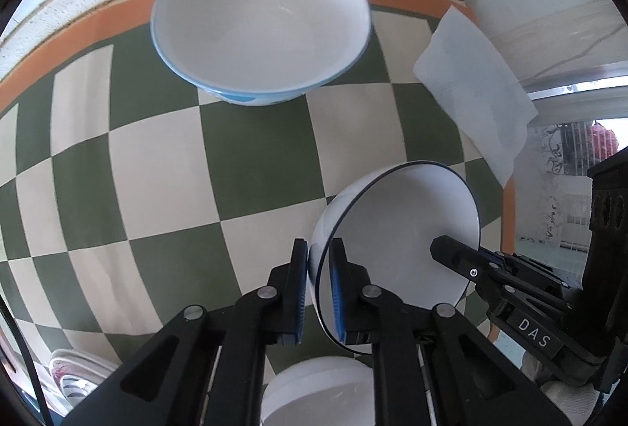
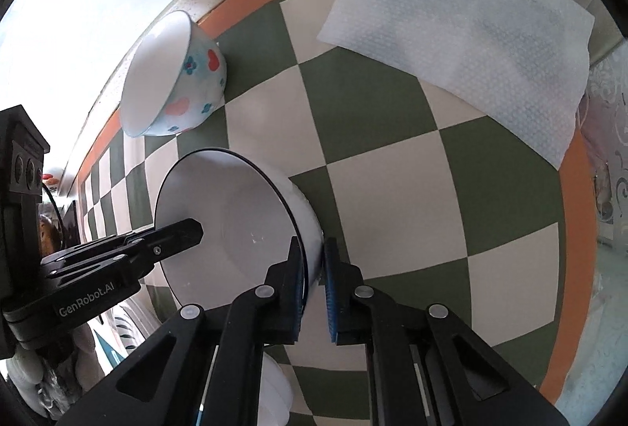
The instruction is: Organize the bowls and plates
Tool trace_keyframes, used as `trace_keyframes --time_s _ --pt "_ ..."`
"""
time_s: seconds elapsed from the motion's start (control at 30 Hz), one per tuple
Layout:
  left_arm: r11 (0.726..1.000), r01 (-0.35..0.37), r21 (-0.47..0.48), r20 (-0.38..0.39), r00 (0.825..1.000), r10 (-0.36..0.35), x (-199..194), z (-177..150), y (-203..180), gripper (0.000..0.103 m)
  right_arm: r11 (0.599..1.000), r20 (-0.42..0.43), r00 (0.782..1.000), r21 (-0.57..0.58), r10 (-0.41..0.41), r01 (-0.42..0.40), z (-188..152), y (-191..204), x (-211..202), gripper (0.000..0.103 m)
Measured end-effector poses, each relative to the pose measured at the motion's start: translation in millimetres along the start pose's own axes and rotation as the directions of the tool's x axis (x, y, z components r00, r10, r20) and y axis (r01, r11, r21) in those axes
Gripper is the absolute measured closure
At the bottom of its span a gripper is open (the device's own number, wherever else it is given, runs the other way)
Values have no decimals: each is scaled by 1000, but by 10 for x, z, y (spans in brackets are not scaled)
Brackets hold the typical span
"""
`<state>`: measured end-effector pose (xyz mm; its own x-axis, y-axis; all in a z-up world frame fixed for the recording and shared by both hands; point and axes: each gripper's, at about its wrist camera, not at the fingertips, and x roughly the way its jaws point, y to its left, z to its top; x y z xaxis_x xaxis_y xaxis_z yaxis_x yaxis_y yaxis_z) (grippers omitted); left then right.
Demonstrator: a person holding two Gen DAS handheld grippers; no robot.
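Note:
A white bowl with a thin dark rim (image 1: 396, 229) is held tilted above the checkered tablecloth. My left gripper (image 1: 317, 288) is shut on its left rim, one finger inside and one outside. My right gripper (image 2: 314, 286) is shut on the opposite rim of the same bowl (image 2: 231, 225). Each gripper shows in the other's view, the right gripper (image 1: 451, 253) and the left gripper (image 2: 184, 233) reaching into the bowl. A second white bowl with a blue rim and heart and flower prints (image 1: 261, 21) stands at the table's far side; it also shows in the right wrist view (image 2: 172, 80).
A white paper towel (image 1: 471, 88) lies at the table's far right corner, also in the right wrist view (image 2: 463, 33). A white rounded dish (image 1: 318, 386) sits below the held bowl. The tablecloth (image 1: 165, 167) has an orange border against a wall.

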<state>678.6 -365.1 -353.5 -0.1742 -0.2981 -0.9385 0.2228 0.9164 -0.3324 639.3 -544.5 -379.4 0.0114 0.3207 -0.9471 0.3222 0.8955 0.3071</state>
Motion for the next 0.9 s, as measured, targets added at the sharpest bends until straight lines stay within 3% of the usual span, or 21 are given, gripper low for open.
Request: trace_keyframes --time_s 0.47,0.7,0.9 --pt "998 16 64 100 995 -22 -830 -401 -19 94 999 77 996 -35 35 -33 -350 307 -662 94" --pt "998 16 57 93 995 -22 -919 -757 40 94 998 96 995 -62 33 -27 -795 475 -983 94" --pt "998 -7 59 52 999 3 -769 -1043 130 94 998 53 998 -64 28 -24 -1215 510 -814 94"
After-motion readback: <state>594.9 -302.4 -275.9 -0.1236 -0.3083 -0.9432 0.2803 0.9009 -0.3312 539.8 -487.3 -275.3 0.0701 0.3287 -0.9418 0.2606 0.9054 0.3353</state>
